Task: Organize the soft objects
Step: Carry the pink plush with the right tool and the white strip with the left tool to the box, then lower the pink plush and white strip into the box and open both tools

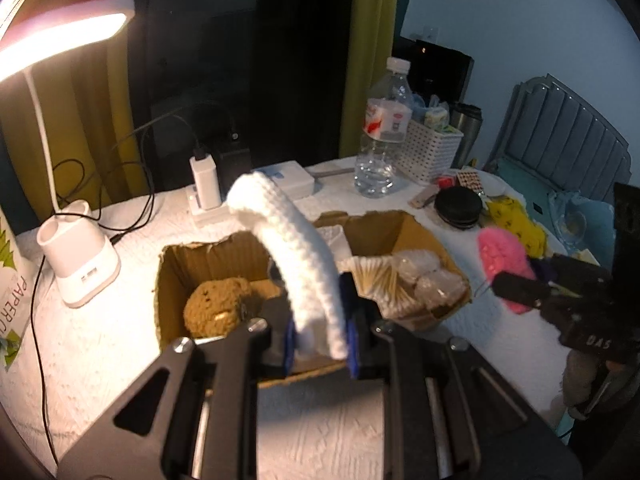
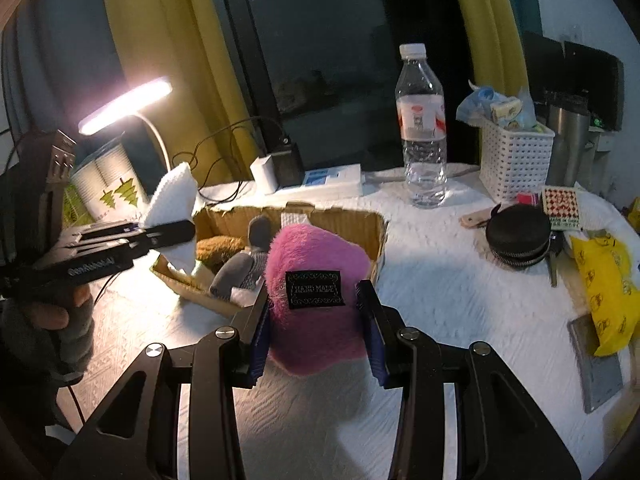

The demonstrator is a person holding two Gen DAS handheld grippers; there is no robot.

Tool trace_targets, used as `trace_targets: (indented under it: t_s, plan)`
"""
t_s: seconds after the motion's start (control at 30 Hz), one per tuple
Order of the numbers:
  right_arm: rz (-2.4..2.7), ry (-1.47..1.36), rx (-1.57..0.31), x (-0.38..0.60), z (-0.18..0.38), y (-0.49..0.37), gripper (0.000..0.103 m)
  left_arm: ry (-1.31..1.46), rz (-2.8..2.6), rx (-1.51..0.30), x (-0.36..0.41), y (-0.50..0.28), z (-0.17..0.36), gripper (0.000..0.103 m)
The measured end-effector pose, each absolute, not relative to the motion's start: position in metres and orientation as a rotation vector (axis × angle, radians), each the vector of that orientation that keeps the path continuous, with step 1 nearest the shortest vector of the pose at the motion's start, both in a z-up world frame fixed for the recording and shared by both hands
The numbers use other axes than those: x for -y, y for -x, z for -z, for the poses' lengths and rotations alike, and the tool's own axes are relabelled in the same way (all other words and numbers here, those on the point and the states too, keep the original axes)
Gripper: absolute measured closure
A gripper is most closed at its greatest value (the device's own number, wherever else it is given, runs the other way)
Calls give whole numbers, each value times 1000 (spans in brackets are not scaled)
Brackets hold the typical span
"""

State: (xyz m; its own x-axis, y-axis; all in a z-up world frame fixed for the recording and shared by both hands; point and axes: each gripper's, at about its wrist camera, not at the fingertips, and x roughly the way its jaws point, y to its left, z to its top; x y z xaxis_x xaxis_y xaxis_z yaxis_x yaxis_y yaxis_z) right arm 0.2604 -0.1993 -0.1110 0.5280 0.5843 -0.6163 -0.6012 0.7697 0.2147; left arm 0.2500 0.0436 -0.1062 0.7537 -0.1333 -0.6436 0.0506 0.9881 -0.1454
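Left gripper point(image 1: 320, 344) clamps white knit point(image 1: 292, 256); right gripper point(image 2: 318, 332) clamps pink plush point(image 2: 316, 256).

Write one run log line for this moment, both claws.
left claw: shut on white knit piece | right claw: shut on pink plush | cardboard box: brown plush inside

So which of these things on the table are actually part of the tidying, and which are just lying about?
Part of the job:
- white knitted piece, held by the left gripper
- pink plush, held by the right gripper
- cardboard box
- brown woolly item inside it

Lying about:
- water bottle
- desk lamp
- white basket
- round black case
- yellow bag
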Motion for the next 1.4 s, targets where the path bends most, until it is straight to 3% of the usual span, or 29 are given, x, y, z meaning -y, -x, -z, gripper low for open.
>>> trace_targets:
  t_s: [0.37, 0.67, 0.7, 0.8, 1.03, 1.13, 1.4]
  plan:
    - [-686, 55, -737, 178, 108, -278, 60, 168, 80, -768, -69, -281, 138, 81]
    - [-696, 74, -745, 139, 108, -292, 60, 147, 118, -785, -74, -285, 143, 73]
    - [-699, 74, -744, 134, 108, -293, 60, 149, 121, -785, -75, -285, 143, 70]
    - [-712, 65, -747, 121, 110, -298, 60, 180, 132, -786, -82, -286, 145, 37]
    - [-742, 51, -767, 96, 119, -311, 59, 213, 143, -768, -92, -283, 138, 34]
    - [-750, 48, -781, 90, 123, -316, 53, 213, 159, -763, -92, -281, 136, 28]
    - [-739, 38, -777, 92, 122, -316, 53, 252, 195, -734, -94, -272, 126, 27]
